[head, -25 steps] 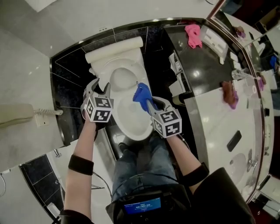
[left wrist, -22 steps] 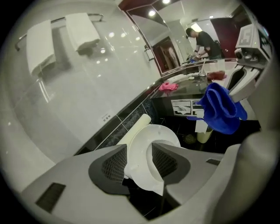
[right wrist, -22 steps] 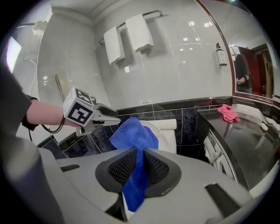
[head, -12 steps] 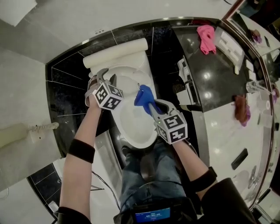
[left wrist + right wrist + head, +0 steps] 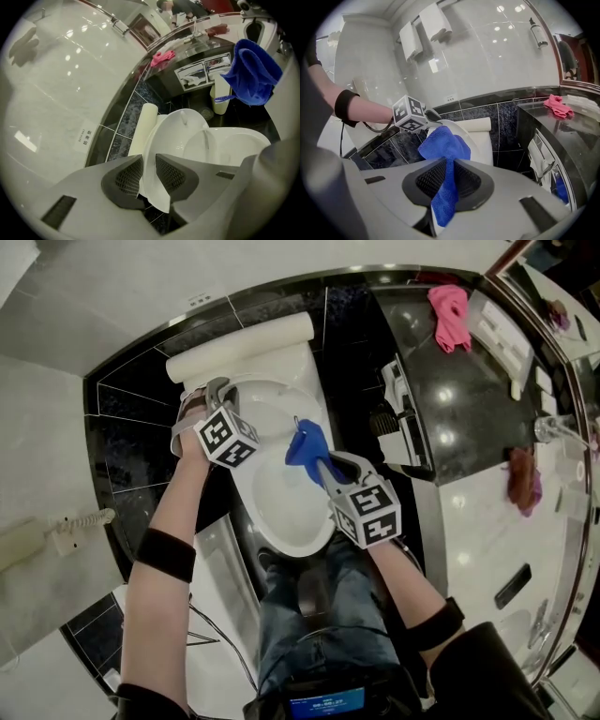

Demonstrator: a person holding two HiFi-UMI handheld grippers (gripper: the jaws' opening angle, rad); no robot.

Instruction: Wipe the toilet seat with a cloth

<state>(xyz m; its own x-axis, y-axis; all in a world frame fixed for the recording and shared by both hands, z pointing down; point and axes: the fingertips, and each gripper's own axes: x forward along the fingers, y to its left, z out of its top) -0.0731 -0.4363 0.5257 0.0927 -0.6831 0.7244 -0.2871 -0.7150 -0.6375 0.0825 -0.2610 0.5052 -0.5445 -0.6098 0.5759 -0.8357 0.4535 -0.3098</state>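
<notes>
left gripper (image 5: 147, 169) jaws, just closing narrow, pinch the raised white plastic toilet lid (image 5: 174, 135) edge, likely steadying it. right gripper (image 5: 449, 177) clamps the blue microfibre cloth (image 5: 443, 143) above the white toilet seat (image 5: 305, 538), seemingly ready to wipe.

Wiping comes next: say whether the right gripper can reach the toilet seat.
Probably yes: the right gripper, shut on the blue cloth, hangs over the toilet seat with nothing between them.
</notes>
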